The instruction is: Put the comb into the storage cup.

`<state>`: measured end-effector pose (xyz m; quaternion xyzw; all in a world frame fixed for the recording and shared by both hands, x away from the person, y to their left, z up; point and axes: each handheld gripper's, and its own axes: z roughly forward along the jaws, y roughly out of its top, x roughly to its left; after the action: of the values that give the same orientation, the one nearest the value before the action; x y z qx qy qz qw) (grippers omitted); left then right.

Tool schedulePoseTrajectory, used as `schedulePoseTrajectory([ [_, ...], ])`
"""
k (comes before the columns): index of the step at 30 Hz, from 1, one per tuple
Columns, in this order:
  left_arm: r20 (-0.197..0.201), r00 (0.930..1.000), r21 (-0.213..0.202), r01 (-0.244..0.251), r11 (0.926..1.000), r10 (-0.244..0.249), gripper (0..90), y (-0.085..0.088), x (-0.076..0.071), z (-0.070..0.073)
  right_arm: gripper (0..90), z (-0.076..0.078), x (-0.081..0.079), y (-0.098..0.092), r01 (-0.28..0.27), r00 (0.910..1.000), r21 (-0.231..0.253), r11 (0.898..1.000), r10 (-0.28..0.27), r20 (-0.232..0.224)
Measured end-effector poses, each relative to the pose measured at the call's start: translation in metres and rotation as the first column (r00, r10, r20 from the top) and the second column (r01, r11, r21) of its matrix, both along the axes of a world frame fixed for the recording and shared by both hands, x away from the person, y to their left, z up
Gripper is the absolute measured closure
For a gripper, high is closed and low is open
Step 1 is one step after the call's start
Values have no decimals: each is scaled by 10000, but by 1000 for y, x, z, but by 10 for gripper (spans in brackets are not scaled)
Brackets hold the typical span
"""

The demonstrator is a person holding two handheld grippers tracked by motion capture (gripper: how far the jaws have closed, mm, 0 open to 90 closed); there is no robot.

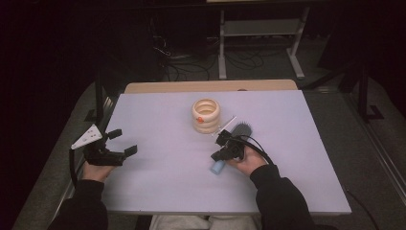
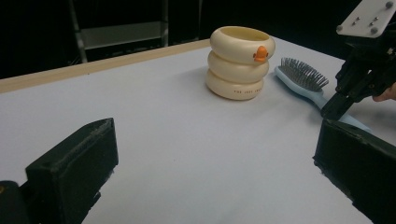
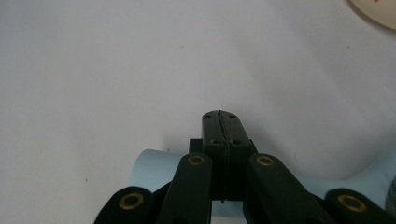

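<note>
Directly beneath closed fingers [image 3: 219,123]: hairbrush handle [image 3: 152,169].

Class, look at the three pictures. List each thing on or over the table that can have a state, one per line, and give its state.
Left gripper: open, jaws wide apart, holding nothing.
Right gripper: shut, jaws pressed together above the brush handle, nothing between them.
Hairbrush: lying flat on the table, bristles up, not gripped.
Cup: upright, open at the top, standing beside the hairbrush.

Right tool [image 1: 221,147] over blue hairbrush [image 1: 230,146]
</note>
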<state>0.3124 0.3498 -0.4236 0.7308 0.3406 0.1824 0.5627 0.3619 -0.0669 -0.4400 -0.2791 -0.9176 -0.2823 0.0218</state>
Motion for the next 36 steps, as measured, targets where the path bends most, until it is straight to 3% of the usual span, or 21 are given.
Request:
schedulePoseTrajectory([
  [15,-25,10000,30,34,10000,-34,0,-1,1,0,889,3,-13,-14,-281,9996,-532,9982,278,-75],
  [36,-61,10000,29,44,10000,-44,0,-1,1,-1,889,3,-20,-40,-180,9997,-303,9994,174,-193],
])
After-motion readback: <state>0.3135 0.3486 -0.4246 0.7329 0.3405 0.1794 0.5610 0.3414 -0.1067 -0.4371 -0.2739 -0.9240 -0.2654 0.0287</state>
